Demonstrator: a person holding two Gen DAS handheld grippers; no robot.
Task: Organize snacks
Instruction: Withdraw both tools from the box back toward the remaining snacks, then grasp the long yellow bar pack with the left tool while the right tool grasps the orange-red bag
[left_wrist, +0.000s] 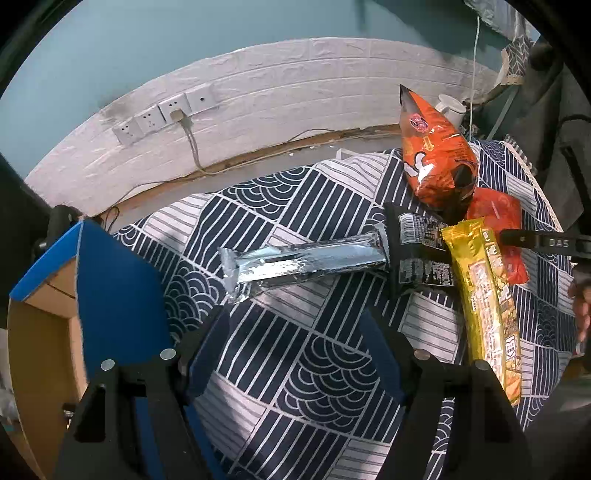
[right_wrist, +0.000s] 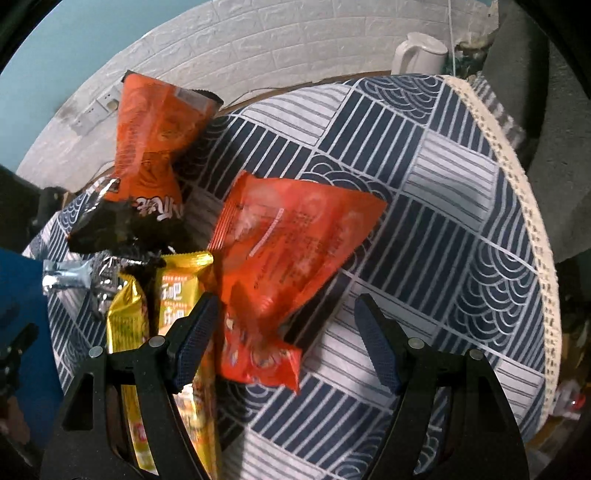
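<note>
Snacks lie on a round table with a navy and white patterned cloth (left_wrist: 295, 369). A silver foil bar (left_wrist: 303, 260) lies ahead of my left gripper (left_wrist: 295, 325), which is open and empty. To the right are a black packet (left_wrist: 417, 254), a long yellow pack (left_wrist: 484, 299), a tall orange bag (left_wrist: 436, 155) and a flat red-orange packet (left_wrist: 506, 221). My right gripper (right_wrist: 284, 314) is open, low over the red-orange packet (right_wrist: 295, 243), whose lower end lies between the fingers. The yellow packs (right_wrist: 177, 295), orange bag (right_wrist: 155, 140) and black packet (right_wrist: 118, 225) sit to its left.
A blue-edged cardboard box (left_wrist: 74, 295) stands open at the table's left. A white brick wall with sockets (left_wrist: 162, 114) and a cable is behind. A white kettle (right_wrist: 417, 51) stands beyond the far table edge. The cloth's lace rim (right_wrist: 532, 221) marks the right edge.
</note>
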